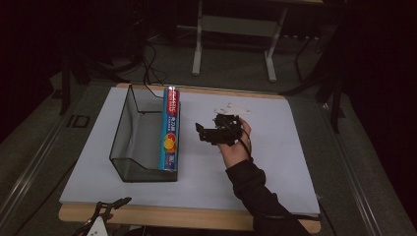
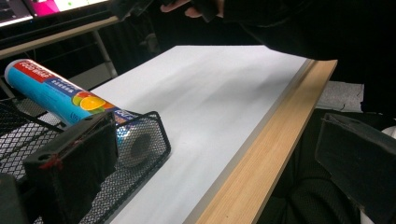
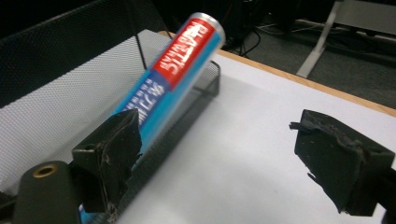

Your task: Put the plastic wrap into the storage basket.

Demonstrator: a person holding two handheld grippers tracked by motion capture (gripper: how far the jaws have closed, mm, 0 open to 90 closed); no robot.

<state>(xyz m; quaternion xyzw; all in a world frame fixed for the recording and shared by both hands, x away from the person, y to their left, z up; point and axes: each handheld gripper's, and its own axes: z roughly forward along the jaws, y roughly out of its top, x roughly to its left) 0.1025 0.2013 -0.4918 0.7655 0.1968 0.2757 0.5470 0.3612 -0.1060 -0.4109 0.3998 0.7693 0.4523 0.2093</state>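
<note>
High view: blue cylindrical wrap roll [image 1: 171, 129] lay on black mesh basket's [image 1: 123, 129] low rim; right hand-held gripper [image 1: 200, 132] released, empty; a nudge might dislodge it.

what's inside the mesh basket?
One roll of food wrap lies along the low front wall of the mesh basket. The floor under the roll is hidden.

Food wrap roll in the mesh tray

The roll of food wrap [image 1: 170, 129] is a long blue tube with a red band near its far end and fruit pictures near its near end (the print is too small to read in full). It lies lengthwise along the right wall of the black wire-mesh tray [image 1: 129, 125], its far end propped up on the tray's rim.
</note>
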